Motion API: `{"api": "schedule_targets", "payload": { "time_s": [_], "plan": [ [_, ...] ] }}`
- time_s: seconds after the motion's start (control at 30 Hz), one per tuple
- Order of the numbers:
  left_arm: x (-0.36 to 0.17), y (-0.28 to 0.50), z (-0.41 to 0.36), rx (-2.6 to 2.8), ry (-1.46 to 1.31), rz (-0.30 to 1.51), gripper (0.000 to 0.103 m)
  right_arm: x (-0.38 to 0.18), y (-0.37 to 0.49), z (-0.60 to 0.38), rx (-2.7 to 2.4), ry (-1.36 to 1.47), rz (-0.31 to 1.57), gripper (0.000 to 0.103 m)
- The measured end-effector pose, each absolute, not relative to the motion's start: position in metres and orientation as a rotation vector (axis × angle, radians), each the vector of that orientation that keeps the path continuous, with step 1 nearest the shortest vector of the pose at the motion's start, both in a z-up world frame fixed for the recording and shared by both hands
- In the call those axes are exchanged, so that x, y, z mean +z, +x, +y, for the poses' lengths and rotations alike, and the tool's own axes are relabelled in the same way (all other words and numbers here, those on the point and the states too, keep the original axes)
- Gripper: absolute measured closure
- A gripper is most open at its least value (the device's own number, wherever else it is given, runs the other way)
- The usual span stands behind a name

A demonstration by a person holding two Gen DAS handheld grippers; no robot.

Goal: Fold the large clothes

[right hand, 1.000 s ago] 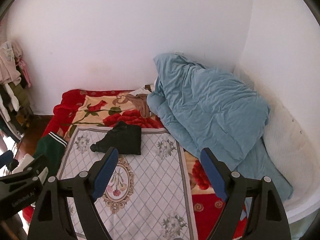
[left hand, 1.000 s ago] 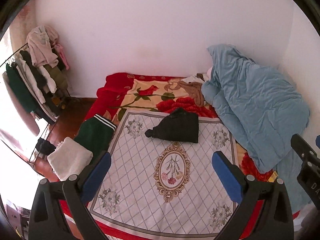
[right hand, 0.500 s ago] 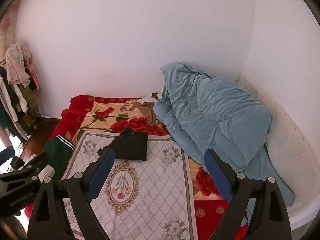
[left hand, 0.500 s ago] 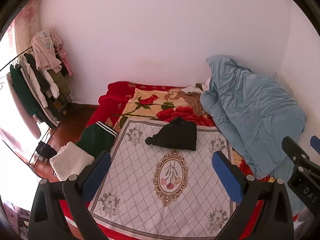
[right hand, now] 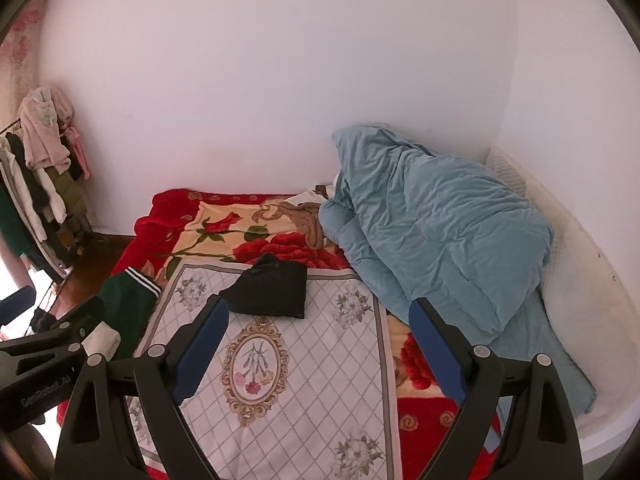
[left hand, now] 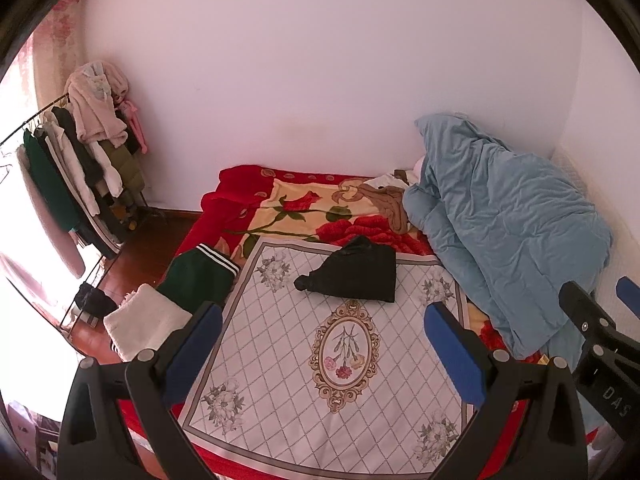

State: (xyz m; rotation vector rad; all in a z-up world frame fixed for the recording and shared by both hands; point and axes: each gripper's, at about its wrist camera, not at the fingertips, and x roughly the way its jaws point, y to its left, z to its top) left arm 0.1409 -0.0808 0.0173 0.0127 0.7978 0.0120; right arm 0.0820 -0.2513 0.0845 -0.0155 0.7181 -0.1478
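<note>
1. Over the last second I've backed both grippers up and away from the bed. More of the white wall shows in both wrist views now, and the black garment (left hand: 352,276) looks smaller and further off than it did.
2. My read: that piece is done. It sits as a compact folded bundle on the white patterned sheet (left hand: 280,360), so I'm probably between garments rather than mid-fold.
3. Left gripper (left hand: 320,344) is spread wide with nothing between the blue pads. Same for the right gripper (right hand: 316,344), wide apart and empty.
4. The black garment lies ahead of both claws, well apart from them, near the sheet's far edge.
5. A folded green garment (left hand: 200,276) and a white folded one (left hand: 148,324) sit at the bed's left edge, the blue duvet (left hand: 504,232) heaped on the right.
</note>
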Motion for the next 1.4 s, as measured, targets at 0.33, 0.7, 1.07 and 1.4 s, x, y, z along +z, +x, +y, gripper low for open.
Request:
{"api": "schedule_targets", "payload": {
  "time_s": [0.33,0.7,1.07,1.4],
  "plan": [
    [0.022,0.137,-0.079,0.015,0.015,0.791,0.000,0.084,0.080,-0.252,-0.130,-0.012,0.724,0.010],
    [0.023,0.137,-0.077,0.016,0.018,0.790,0.000,0.083,0.082,-0.255,-0.119,-0.008,0.733,0.010],
    [0.026,0.134,-0.072,0.024,0.013,0.793,0.000,0.079,0.077,-0.256,-0.110,-0.001,0.748,0.010],
    [0.028,0.132,-0.069,0.024,0.013,0.790,0.000,0.079,0.080,-0.259,-0.111,-0.001,0.746,0.010]
  ]
}}
